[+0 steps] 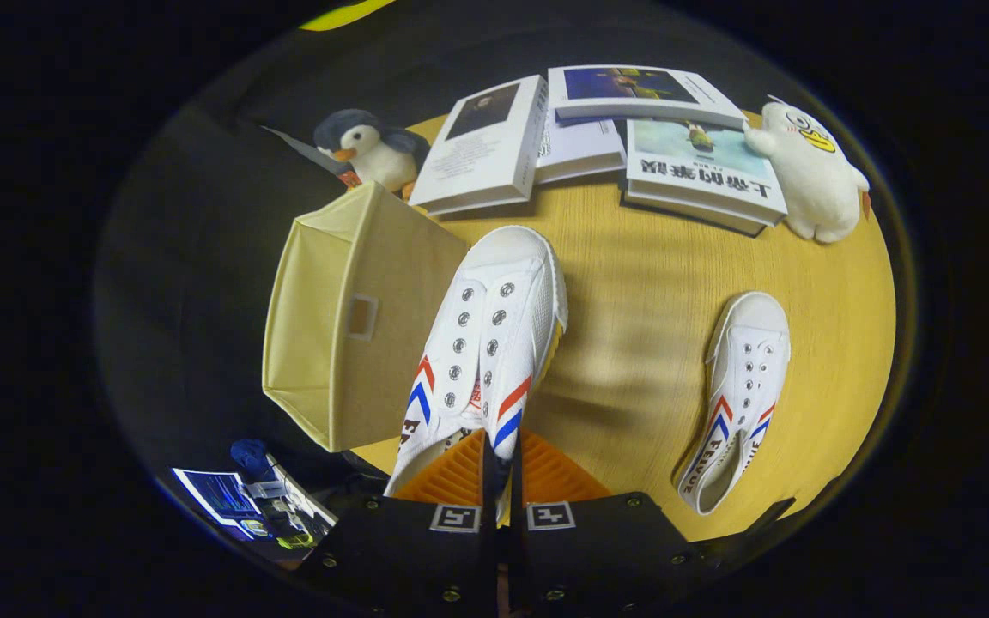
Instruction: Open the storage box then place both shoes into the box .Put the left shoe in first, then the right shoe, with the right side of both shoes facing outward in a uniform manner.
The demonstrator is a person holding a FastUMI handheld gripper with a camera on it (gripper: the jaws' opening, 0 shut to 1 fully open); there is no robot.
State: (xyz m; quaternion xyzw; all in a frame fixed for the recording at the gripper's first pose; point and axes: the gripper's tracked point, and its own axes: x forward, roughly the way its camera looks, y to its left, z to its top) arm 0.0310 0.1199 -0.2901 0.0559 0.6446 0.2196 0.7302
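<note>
Shoe one [486, 343] is pinched at its heel between your closed fingers [501, 468], lifted beside the fabric storage box [348, 318], which lies tipped. Shoe two [739, 399] rests on the wooden surface [632, 326], well apart.

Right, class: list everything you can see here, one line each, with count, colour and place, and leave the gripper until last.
Held shoe: one, white with red and blue stripes, gripped at its heel side, toe pointing away, lifted beside the box.
Other shoe: one, white with the same stripes, lying on the table to the right.
Box: one, beige fabric, left of the held shoe.
Books: about four, mostly white covers, beyond the shoes.
Penguin toy: one, grey and white, behind the box.
White plush: one, right of the books.
Table: one, round, light wood.
Fingers: two, closed on the held shoe.
</note>
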